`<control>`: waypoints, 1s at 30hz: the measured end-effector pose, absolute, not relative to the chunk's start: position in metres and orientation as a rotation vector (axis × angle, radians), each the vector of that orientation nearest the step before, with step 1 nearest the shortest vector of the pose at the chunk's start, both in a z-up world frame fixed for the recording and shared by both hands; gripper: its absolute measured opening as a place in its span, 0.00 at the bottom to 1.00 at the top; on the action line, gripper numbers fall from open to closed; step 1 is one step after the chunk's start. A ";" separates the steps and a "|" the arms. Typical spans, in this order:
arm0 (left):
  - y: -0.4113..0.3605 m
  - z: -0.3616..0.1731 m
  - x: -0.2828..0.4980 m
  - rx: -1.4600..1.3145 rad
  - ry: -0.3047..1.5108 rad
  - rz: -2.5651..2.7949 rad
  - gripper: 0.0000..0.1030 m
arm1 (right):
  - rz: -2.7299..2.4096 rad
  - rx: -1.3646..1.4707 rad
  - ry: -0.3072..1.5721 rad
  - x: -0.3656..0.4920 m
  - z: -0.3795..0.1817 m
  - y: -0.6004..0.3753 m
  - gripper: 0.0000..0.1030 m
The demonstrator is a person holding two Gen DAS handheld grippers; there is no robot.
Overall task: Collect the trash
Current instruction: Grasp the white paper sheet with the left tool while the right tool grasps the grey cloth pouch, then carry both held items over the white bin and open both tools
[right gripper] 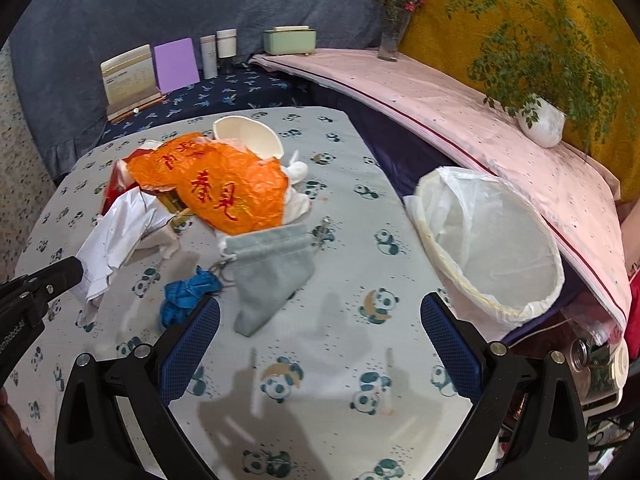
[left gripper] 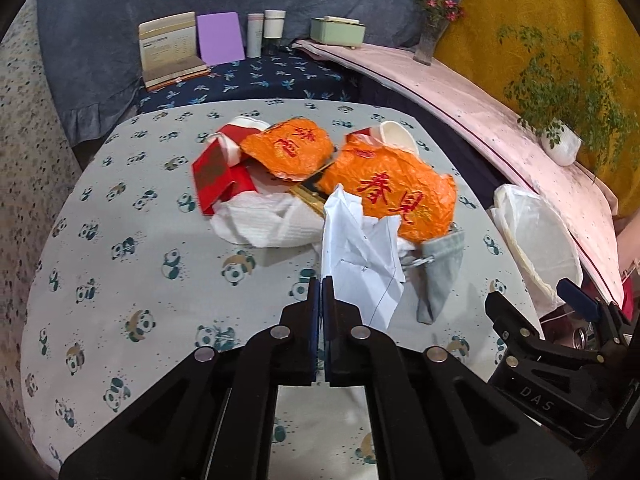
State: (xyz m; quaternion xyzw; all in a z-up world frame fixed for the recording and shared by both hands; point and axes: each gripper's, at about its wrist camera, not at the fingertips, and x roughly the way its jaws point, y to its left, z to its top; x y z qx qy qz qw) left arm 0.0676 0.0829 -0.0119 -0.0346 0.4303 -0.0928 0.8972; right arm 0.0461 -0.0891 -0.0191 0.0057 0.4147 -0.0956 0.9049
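Pressed together, the left gripper's (left gripper: 321,284) jaws pinch the crumpled white paper sheet (left gripper: 360,256) by its near corner; light and limp, it should lift easily. Spread wide, the right gripper (right gripper: 320,320) hovers empty, with the soft grey drawstring pouch (right gripper: 272,272) just ahead between its fingers and the white-lined bin (right gripper: 496,248) beyond its right jaw.

left gripper (left gripper: 321,286) closed, right gripper (right gripper: 320,310) agape

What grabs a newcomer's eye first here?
The crumpled orange plastic bag with red characters tops the trash pile mid-table on the panda-print tablecloth. Right of it, off the table edge, gapes the white-lined trash bin. The open right gripper hovers near a grey drawstring pouch.
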 end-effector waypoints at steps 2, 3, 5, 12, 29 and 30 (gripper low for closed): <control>0.089 -0.013 0.069 -0.075 0.894 -0.180 0.01 | -0.185 0.011 0.864 0.053 -0.024 -0.083 0.93; 0.091 -0.014 0.069 -0.076 0.895 -0.177 0.01 | -0.180 0.013 0.870 0.056 -0.027 -0.081 0.93; 0.094 -0.015 0.071 -0.078 0.897 -0.169 0.01 | -0.169 0.019 0.885 0.064 -0.034 -0.078 0.93; 0.099 -0.022 0.081 -0.078 0.907 -0.162 0.01 | -0.153 0.054 0.950 0.092 -0.062 -0.075 0.78; 0.068 -0.011 0.080 -0.041 0.883 -0.226 0.01 | -0.120 0.133 0.908 0.080 -0.045 -0.103 0.05; 0.064 -0.009 0.080 -0.037 0.879 -0.231 0.01 | -0.122 0.138 0.895 0.077 -0.039 -0.106 0.05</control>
